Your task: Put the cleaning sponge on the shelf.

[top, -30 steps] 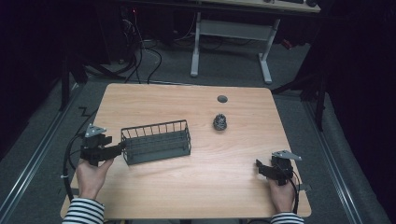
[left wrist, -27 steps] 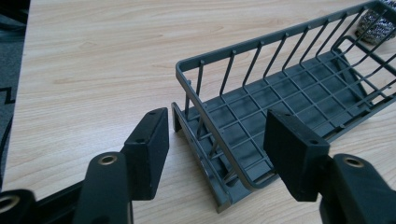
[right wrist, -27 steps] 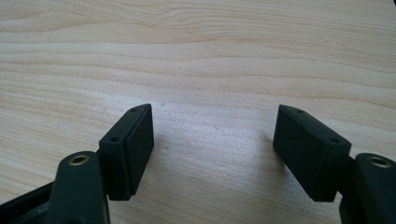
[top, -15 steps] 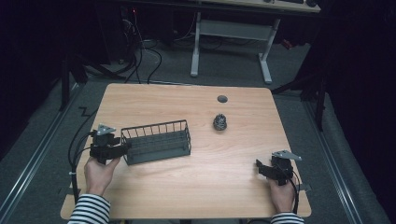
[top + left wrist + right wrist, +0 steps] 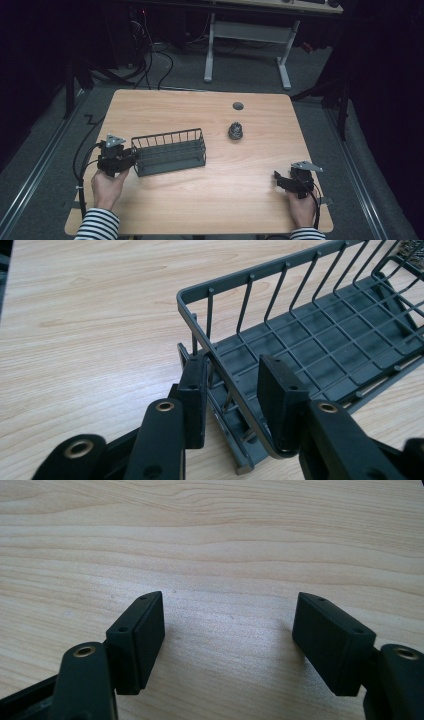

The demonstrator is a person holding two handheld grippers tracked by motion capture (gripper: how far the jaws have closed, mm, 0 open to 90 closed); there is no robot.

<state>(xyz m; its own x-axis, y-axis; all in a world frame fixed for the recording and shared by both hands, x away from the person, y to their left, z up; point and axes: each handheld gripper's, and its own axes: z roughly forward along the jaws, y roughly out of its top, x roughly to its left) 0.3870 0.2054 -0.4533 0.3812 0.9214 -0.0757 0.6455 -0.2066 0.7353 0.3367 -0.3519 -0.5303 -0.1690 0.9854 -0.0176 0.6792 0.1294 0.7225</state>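
The left gripper [image 5: 131, 159] is arriving at the wire basket [image 5: 170, 151]; its jaws are closing on the end rim.

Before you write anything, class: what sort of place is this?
Probably a lab or recording workspace: a wooden table in a dark room, cables on the floor, a second desk frame behind, and a wire basket being handled.

Matt dark-coated wire basket [image 5: 320, 335] on a smooth pale wood-grain table [image 5: 90, 315].
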